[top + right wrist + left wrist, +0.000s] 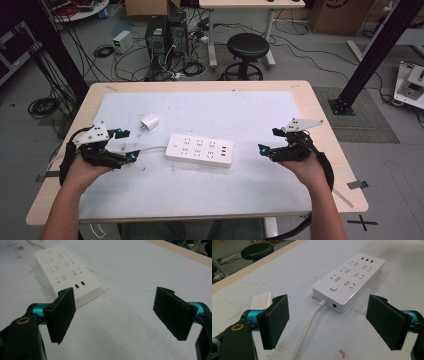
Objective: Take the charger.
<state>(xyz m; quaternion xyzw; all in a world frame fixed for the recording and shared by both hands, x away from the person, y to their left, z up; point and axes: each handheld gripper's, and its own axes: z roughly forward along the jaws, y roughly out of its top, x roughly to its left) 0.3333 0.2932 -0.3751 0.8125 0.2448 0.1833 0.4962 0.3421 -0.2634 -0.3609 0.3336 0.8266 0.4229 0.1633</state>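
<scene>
A white power strip (200,149) lies flat near the middle of the table, its white cord (150,148) running off to the left. A small white charger (149,122) sits behind and left of it. My left gripper (127,145) hovers at the strip's left end, open, with the cord (308,327) and the strip (350,277) between and beyond its jaws; the charger (262,300) peeks out behind the left jaw. My right gripper (267,141) is open to the right of the strip (67,270), holding nothing.
The table (320,125) carries a white mat (240,107). On the floor behind stand a black stool (247,50), computer cases (165,32) and loose cables. A black frame post (370,55) rises at the right.
</scene>
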